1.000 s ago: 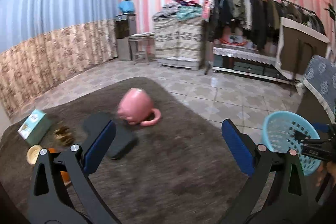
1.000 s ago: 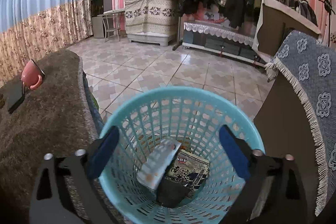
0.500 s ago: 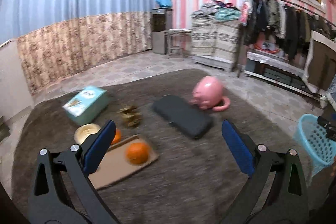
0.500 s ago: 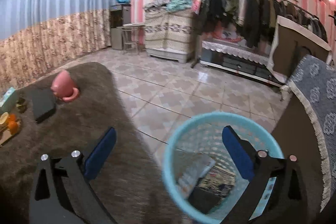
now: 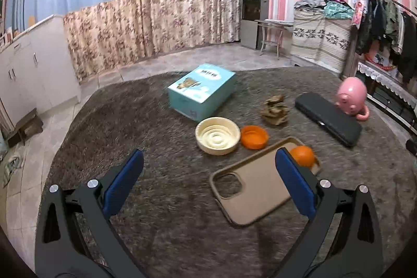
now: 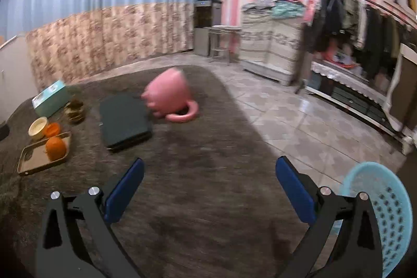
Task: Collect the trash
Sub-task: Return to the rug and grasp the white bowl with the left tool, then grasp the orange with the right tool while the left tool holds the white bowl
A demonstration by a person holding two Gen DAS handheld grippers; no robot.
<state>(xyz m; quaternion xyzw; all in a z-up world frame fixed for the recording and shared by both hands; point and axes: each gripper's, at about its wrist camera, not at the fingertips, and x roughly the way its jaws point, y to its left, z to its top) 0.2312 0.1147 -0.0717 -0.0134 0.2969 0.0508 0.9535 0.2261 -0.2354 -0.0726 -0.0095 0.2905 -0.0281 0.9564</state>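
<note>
— Both of them are empty-handed right now. The left gripper [image 5: 209, 172] hangs over the desk [image 5: 156, 121] with its blue fingers [image 5: 123, 183] spread wide, nothing between them. The right gripper [image 6: 209, 185] is the same, fingers apart over bare shaggy cloth.

— So what's the trash, do you think?

— My guess is the crumpled brown wad [image 5: 275, 110], sitting between the teal carton [image 5: 202, 90] and the black case [image 5: 328, 119], just behind the orange cap [image 5: 254, 136]. It looks like scrunched paper or a wrapper: light, soft, springy, all folds and no flat face. I'd pinch it across the middle of the bulk, pressing the folds together, because a loose corner would probably tear or slip out.

— And the bin?

— The pale blue basket [image 6: 385, 220] stands on the tiled floor beside the desk edge, just right of the right gripper. Perforated plastic, thin-walled; I'd judge it tips easily if bumped.

— What about the rest?

— The cream ribbed lid [image 5: 217, 136] and the orange cap are hard, smooth and round, so they could skid out of a grip. The tan phone case [image 5: 260, 181] is flat and rubbery, with an orange fruit [image 5: 302, 156] resting at its far end. The pink mug [image 6: 169, 95] lies tipped over, glossy and breakable. I can't tell which of those count as rubbish.
</note>
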